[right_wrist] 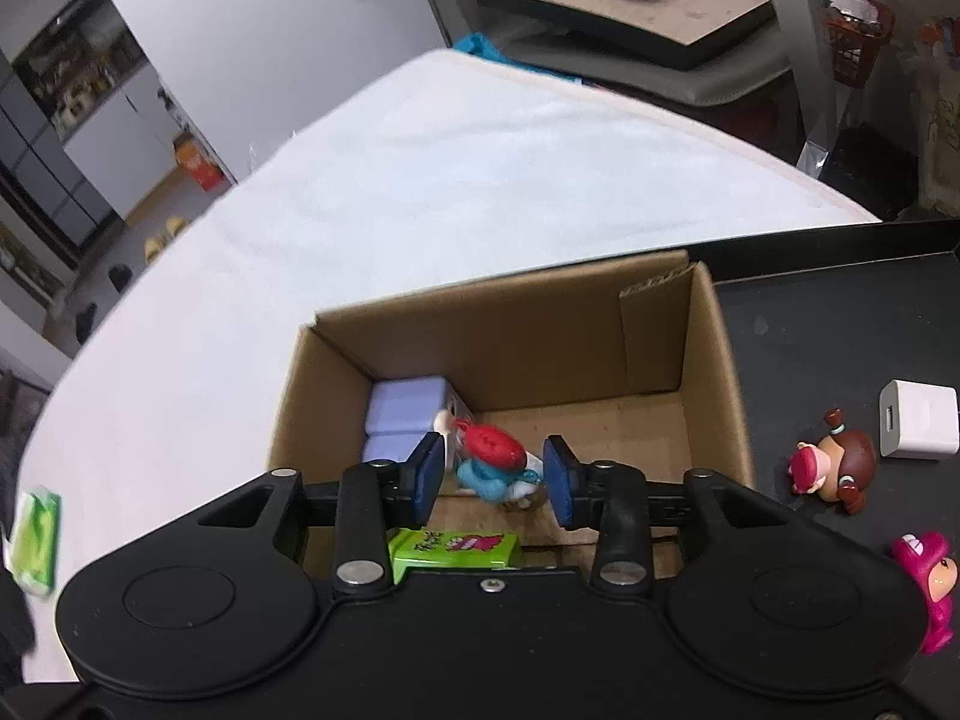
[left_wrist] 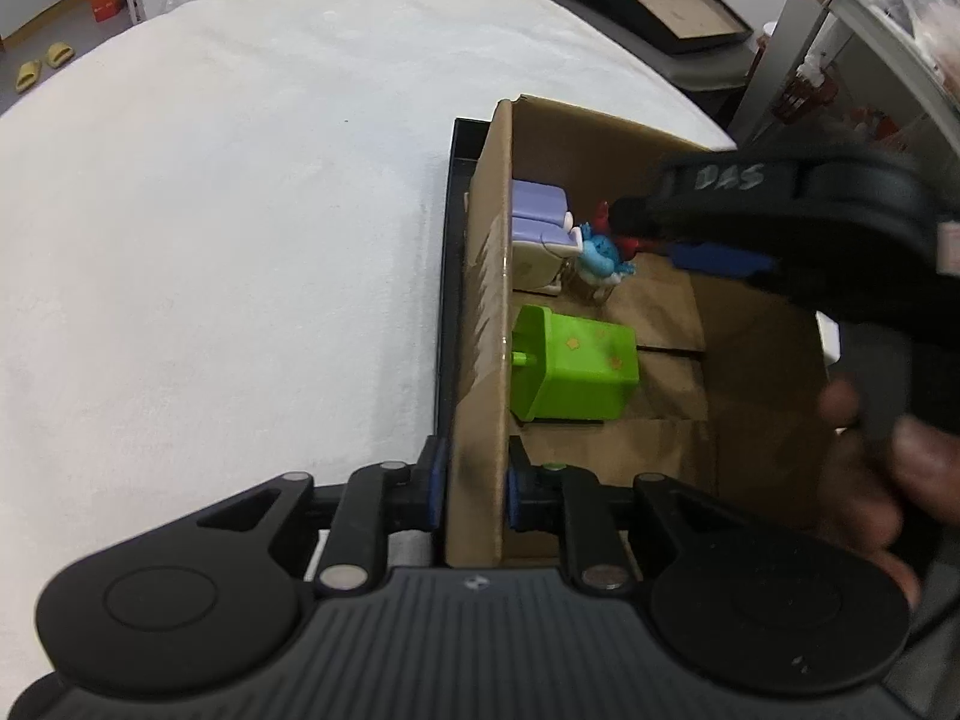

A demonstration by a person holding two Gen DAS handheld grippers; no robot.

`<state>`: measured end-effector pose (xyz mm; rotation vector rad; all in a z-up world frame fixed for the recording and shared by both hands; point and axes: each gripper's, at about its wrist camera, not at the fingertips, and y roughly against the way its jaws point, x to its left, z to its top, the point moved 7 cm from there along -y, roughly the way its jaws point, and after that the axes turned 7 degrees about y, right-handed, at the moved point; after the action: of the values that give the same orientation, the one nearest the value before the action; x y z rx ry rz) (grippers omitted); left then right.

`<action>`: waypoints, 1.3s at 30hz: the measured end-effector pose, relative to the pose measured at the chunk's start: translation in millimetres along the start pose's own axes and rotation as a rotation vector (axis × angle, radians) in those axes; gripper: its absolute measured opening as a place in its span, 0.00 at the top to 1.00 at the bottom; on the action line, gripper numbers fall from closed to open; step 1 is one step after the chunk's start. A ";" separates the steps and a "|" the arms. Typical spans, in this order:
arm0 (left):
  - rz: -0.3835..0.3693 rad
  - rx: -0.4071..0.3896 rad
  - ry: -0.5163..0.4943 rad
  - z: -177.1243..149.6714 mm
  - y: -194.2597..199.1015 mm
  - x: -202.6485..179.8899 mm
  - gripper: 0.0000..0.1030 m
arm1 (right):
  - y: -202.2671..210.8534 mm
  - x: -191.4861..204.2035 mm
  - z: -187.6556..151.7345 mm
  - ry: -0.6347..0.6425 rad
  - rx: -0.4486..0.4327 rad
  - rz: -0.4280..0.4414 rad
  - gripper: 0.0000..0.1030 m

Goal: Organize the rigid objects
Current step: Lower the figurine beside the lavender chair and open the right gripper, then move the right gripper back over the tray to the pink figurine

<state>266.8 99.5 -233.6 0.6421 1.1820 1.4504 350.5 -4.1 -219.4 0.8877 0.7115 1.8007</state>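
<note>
A cardboard box (right_wrist: 714, 360) stands on a black tray (right_wrist: 840, 324). My left gripper (left_wrist: 477, 489) is shut on the box's left wall (left_wrist: 480, 300). Inside lie a purple-and-white block (left_wrist: 537, 213), a green toy box (left_wrist: 570, 372) and a blue figure with a red hat (right_wrist: 495, 465). My right gripper (right_wrist: 495, 483) hangs open inside the box, its pads either side of the blue figure and apart from it. In the left wrist view the right gripper (left_wrist: 648, 240) reaches in from the right above the blue figure (left_wrist: 600, 255).
On the tray right of the box lie a brown-haired doll (right_wrist: 831, 468), a pink figure (right_wrist: 927, 582) and a white charger cube (right_wrist: 918, 420). The tray sits on a white cloth-covered table (left_wrist: 210, 240). A green packet (right_wrist: 36, 534) lies at the table's left edge.
</note>
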 end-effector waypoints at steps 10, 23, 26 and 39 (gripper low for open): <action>0.081 -0.041 -0.010 0.1 19.2 -2.6 0.76 | 38.7 -14.0 3.2 -0.038 -0.053 0.041 0.57; 0.181 -0.095 0.010 -7.8 38.0 -6.0 0.59 | 76.8 -33.5 -18.9 0.004 -0.068 0.029 0.50; 0.194 -0.103 0.016 -9.9 42.1 -9.3 0.58 | 85.7 -39.2 -23.5 0.020 -0.080 0.018 0.49; 0.256 -0.109 -0.010 -22.5 41.3 -33.8 0.49 | 110.7 -67.3 -53.1 0.028 -0.130 -0.085 0.41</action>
<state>238.8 64.7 -196.7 0.7443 1.0324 1.7109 268.8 -110.7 -179.5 0.7373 0.6330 1.7648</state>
